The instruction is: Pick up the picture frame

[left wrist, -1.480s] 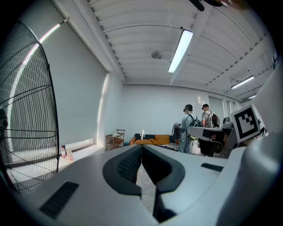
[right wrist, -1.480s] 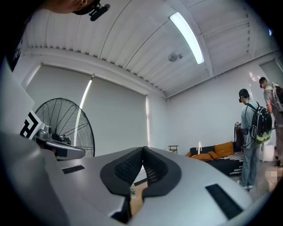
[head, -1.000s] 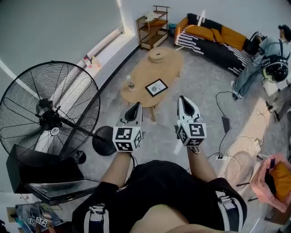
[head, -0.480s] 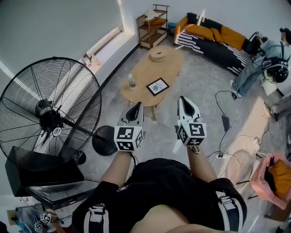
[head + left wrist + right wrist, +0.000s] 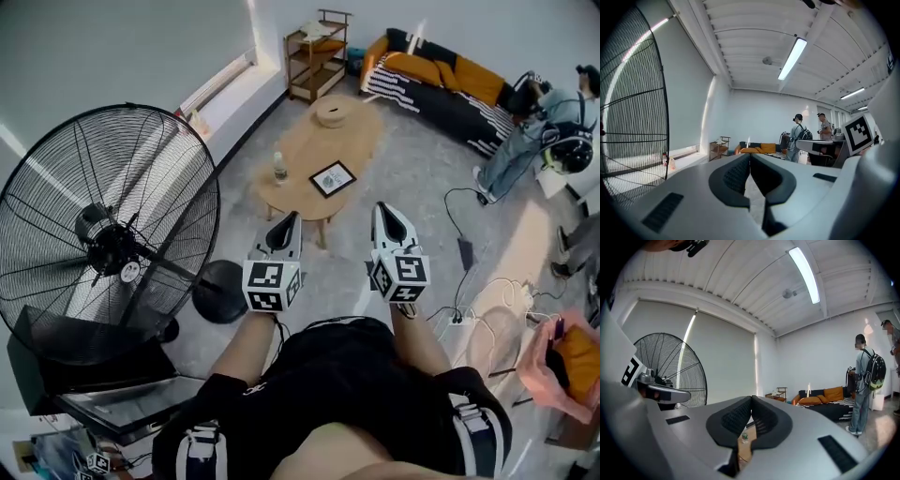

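A black picture frame lies flat on the low wooden table, ahead of me in the head view. My left gripper and right gripper are held side by side in front of my body, well short of the table, pointing toward it. Both are shut with nothing between the jaws. In the left gripper view the gripper has its tips closed against each other. The right gripper likewise has its tips together; a strip of the table and the bottle shows through the gap behind them.
A large standing fan with a round base is close on my left. A water bottle and a round woven object sit on the table. A shelf and sofa stand behind. Cables lie on the floor at right, where people stand.
The table and frame have drawn a little closer and the fan has slid nearer on my left. Both grippers stay shut, held in the same pose.
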A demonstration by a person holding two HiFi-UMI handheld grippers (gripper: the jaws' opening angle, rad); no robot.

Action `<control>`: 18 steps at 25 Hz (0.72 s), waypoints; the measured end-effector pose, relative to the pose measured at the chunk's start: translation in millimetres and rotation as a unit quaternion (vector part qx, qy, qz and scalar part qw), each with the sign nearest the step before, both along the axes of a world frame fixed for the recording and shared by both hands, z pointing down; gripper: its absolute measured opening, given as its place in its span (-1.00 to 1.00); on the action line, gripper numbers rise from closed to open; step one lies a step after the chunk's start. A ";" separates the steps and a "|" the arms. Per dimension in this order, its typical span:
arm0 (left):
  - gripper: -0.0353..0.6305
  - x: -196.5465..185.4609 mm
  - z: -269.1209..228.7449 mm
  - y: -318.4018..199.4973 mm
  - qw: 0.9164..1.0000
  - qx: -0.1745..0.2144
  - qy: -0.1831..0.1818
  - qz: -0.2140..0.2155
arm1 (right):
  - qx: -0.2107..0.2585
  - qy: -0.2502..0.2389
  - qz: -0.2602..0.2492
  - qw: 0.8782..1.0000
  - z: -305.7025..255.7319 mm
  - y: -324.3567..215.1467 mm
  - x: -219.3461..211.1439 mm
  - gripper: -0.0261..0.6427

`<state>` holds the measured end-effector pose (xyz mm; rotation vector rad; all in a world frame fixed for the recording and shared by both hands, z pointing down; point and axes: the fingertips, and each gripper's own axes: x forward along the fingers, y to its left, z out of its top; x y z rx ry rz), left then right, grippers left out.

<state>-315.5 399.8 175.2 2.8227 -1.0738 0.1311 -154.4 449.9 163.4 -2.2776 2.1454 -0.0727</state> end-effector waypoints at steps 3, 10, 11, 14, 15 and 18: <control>-0.82 -10.8 4.6 -3.1 1.000 -0.005 0.006 -0.006 | -0.007 0.008 -0.005 1.000 3.1 -5.7 -6.9 -0.87; -0.82 -20.2 10.5 -21.8 1.000 -0.008 -0.004 -0.026 | -0.005 0.011 -0.017 1.000 4.4 -26.2 -12.6 -0.87; -0.82 -18.9 10.0 -25.5 1.000 -0.007 -0.005 -0.029 | -0.003 0.013 -0.021 1.000 4.6 -30.2 -11.7 -0.87; -0.82 -10.1 11.3 -36.1 0.999 0.001 -0.014 -0.034 | -0.001 0.008 -0.026 1.000 10.1 -45.7 -1.4 -0.87; -0.82 -6.2 13.0 -41.6 0.999 0.003 -0.018 -0.036 | 0.001 0.004 -0.027 1.000 12.1 -52.9 3.4 -0.87; -0.82 11.1 16.1 -66.0 0.999 0.002 -0.025 -0.047 | 0.006 0.000 -0.036 0.999 13.0 -79.7 21.1 -0.87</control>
